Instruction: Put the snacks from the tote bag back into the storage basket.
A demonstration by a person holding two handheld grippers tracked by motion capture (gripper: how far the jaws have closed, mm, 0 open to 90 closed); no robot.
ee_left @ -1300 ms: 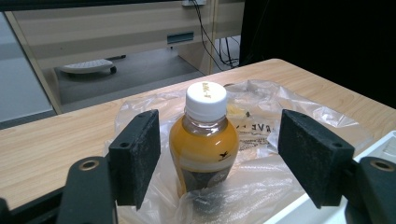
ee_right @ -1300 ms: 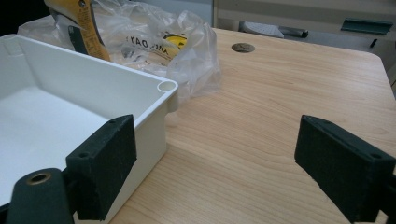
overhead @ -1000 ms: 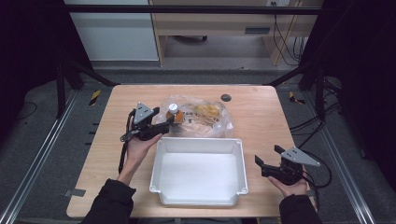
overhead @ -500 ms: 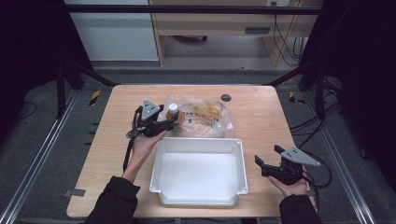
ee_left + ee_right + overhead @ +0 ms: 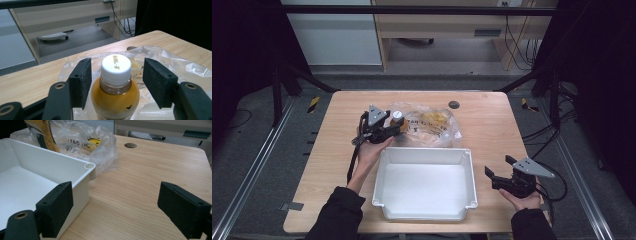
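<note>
High view: the bottle stands upright on the counter, just behind the far left corner of the white tray and touching the crinkled plastic bag. The left hand-held gripper has its jaws on either side of the bottle; they have just been closing. The right hand-held gripper rests to the right of the tray, apart from it.

Left gripper view: the jaws flank the bottle, the left pad about touching its shoulder, the right pad with a clear gap — so spread, not yet pinching. Filled with amber liquid up to the neck, it likely has some heft; the smooth, rounded plastic wall could slip, and it may give a little under pressure. The shoulder below the white cap looks like the safest place to clamp — squarely and firmly.

Right gripper view: the right hand-held gripper is spread wide over bare counter, beside the tray's near corner.
</note>
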